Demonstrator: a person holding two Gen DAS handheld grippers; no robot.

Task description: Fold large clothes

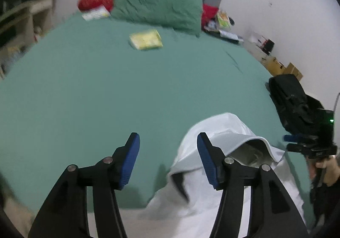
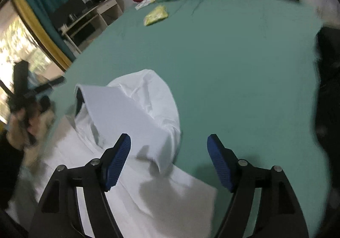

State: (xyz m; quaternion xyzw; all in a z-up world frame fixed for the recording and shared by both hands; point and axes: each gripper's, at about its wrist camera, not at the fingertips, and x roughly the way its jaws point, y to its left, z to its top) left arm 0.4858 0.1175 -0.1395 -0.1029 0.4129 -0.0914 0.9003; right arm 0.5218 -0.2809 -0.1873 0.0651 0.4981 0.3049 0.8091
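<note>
White shirt [image 2: 146,110] lies humped at the near edge of the green bed [image 2: 244,63], both grippers (left [image 1: 167,159], right [image 2: 169,160]) spread and empty above it; cloth looks light, limp, slippery, so pinch a hem corner, not the loose hump.

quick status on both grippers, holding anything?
left gripper: jaws open, holding nothing; the white garment lies behind its right finger.
right gripper: jaws open, holding nothing, above the garment's edge.
</note>
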